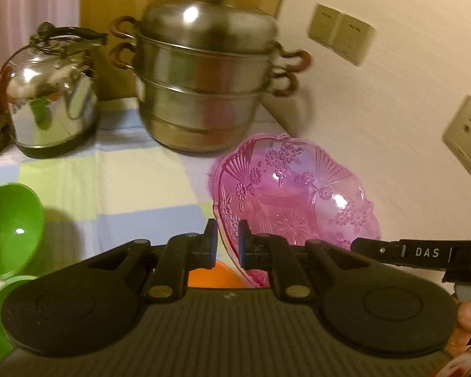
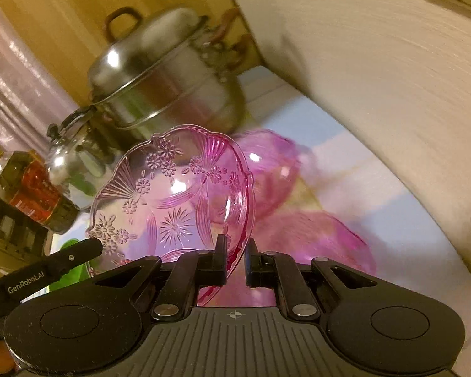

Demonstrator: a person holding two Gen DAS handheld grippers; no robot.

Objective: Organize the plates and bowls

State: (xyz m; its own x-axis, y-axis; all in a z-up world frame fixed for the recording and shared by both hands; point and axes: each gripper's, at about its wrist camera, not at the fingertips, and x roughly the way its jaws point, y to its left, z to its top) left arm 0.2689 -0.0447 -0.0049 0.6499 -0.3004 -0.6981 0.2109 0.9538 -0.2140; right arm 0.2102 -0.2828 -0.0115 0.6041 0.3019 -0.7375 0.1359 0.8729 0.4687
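Observation:
A pink see-through bowl with a flower pattern point(image 1: 295, 194) point(image 2: 172, 194) is held tilted above the table by both grippers. My left gripper point(image 1: 228, 245) is shut on its left rim. My right gripper point(image 2: 237, 257) is shut on its right rim; its finger point(image 1: 392, 251) shows in the left wrist view. Another pink bowl point(image 2: 267, 169) lies on the table behind and below it, with a further pink one point(image 2: 314, 238) nearer. Two green bowls point(image 1: 9, 229) sit at the left, and an orange dish point(image 1: 215, 278) lies under the left gripper.
A steel steamer pot point(image 1: 207, 88) and a steel kettle point(image 1: 50, 94) stand at the back of the checked tablecloth point(image 1: 135, 182). A dark bottle point(image 2: 37, 191) stands far left. A wall with sockets point(image 1: 468, 132) runs close along the right side.

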